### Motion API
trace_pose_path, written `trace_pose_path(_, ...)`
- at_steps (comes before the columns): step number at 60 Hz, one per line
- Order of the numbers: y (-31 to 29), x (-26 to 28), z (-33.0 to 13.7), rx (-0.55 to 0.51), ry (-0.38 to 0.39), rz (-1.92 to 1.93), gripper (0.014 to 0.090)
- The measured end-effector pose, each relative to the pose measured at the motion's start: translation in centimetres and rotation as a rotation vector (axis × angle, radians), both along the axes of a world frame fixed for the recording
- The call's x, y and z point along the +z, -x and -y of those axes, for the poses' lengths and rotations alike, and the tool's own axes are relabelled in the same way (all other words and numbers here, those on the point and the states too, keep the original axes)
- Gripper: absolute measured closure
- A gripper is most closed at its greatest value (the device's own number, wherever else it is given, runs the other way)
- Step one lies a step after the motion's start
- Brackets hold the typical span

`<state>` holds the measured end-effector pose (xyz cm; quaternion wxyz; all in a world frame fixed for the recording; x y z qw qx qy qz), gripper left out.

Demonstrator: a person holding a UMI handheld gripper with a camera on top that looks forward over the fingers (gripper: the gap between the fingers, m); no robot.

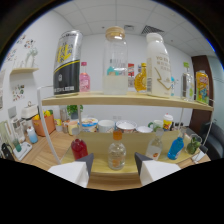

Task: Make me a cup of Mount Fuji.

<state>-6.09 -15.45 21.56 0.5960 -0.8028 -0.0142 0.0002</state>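
My gripper [113, 159] is open, its two dark-tipped fingers [87, 161] spread wide in front of a two-level wooden rack [125, 100]. A small clear bottle with an orange cap [116, 151] stands on the lower shelf, just ahead of the fingers and in line with the gap, with room at either side. In the same row stand a red bottle [78, 148], a clear bottle with a white label [154, 148] and a blue bottle [176, 147]. The top shelf carries a black-and-yellow can [67, 62], a glass jar with a wooden lid [115, 62] and a tall white bottle [158, 65].
Bowls and cups [105, 125] line the back of the lower shelf. A small pink bottle [84, 80], an orange-yellow bottle [141, 79] and a green-yellow can [202, 86] also stand on top. A wooden table with containers [42, 125] lies to the left.
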Motion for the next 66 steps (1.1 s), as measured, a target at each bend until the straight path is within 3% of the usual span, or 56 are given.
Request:
trace_pose_path(6,0.2,-1.2,-2.6,0.008,0.014,0.019,0.0376)
trace_pose_path(18,-0.7,-3.0,-4.6,-0.014,0.04,0.024,0.0676)
trace_pose_path(36,-0.9,-2.4,-3.9,-0.007,0.029,0.005,0.0696)
trace_pose_path(49,0.2,-0.1,-0.1,0.015,-0.015,-0.011,0.0695)
trace_pose_path(66,1.0,-5.6,6.8,0.002,0.063,-0.101,0.0696)
